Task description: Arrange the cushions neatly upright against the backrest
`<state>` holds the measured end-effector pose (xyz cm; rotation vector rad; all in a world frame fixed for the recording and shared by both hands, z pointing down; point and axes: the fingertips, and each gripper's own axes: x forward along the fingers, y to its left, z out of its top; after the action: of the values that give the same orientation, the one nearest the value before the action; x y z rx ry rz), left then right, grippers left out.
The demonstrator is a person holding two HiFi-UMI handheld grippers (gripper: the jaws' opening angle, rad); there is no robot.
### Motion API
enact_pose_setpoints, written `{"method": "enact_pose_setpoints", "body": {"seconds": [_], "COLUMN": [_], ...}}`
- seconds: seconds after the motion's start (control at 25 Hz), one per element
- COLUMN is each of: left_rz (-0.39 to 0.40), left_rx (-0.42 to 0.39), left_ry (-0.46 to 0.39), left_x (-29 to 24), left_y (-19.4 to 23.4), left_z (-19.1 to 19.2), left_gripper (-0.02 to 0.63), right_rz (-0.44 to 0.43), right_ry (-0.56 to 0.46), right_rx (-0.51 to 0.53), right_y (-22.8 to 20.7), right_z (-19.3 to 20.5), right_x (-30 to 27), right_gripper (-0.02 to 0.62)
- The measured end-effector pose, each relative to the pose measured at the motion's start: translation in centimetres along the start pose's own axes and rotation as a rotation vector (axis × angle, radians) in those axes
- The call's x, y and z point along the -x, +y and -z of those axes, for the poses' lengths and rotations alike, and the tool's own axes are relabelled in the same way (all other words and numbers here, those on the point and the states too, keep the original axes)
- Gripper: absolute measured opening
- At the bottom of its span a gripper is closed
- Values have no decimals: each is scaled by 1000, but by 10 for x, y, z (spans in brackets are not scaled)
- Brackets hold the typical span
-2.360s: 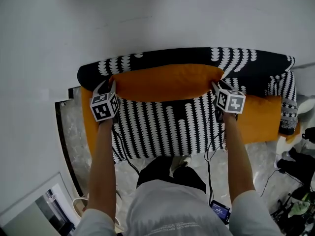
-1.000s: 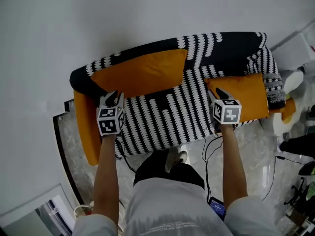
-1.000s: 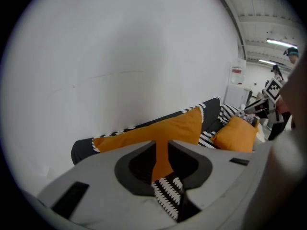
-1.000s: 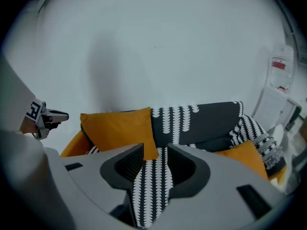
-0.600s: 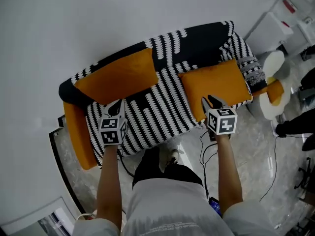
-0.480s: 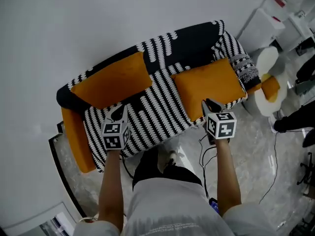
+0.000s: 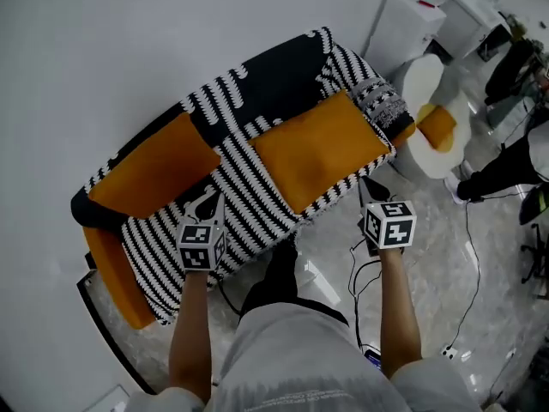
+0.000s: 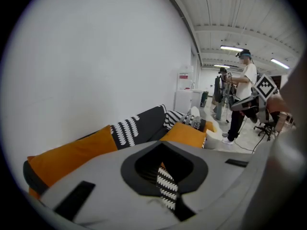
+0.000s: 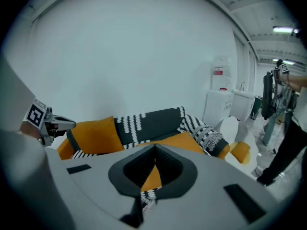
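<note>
A black-and-white patterned sofa (image 7: 257, 187) runs slantwise through the head view. One orange cushion (image 7: 150, 174) (image 8: 72, 155) (image 9: 96, 134) stands upright against the backrest at the left. A second orange cushion (image 7: 319, 148) (image 8: 184, 133) (image 9: 175, 142) lies flat on the right half of the seat. My left gripper (image 7: 204, 198) (image 8: 161, 146) hovers over the seat's front edge, shut and empty. Over the floor just off the sofa's right front edge, my right gripper (image 7: 371, 187) (image 9: 154, 150) has just been closing with nothing between its jaws, and they now look shut.
White cabinets (image 7: 403, 20) stand past the sofa's right end, beside a round white seat with an orange pad (image 7: 433, 118). A knitted patterned armrest (image 7: 382, 101) ends the sofa. Cables (image 7: 467, 256) trail on the glossy floor. People (image 8: 244, 99) stand farther off.
Both grippers have left the ends of the left cushion, which stays upright at the backrest, and have drawn back toward the sofa's front. The head view has swung right.
</note>
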<state>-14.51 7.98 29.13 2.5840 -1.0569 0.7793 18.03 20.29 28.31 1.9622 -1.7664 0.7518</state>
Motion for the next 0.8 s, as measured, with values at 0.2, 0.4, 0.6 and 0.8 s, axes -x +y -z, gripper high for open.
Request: {"method": "enact_pose_setpoints", "body": {"seconds": [0.2, 0.4, 0.6, 0.8], "left_rz": [68, 69, 38, 38], "left_rx": [-14, 53, 139, 175], "left_ry": [30, 47, 92, 153], "left_x": [-64, -121, -162, -188], "left_y": [-50, -74, -83, -97], "left_z": [-7, -15, -8, 6], "left_gripper": [12, 12, 12, 13], "right_rz": [25, 31, 15, 35], "right_ry": [40, 103, 156, 187], "right_rx": [-20, -3, 59, 63], "right_y": [-63, -125, -173, -208], "right_z": [20, 22, 12, 5], "right_x": [-9, -40, -70, -93], "right_gripper": [3, 3, 3, 4]}}
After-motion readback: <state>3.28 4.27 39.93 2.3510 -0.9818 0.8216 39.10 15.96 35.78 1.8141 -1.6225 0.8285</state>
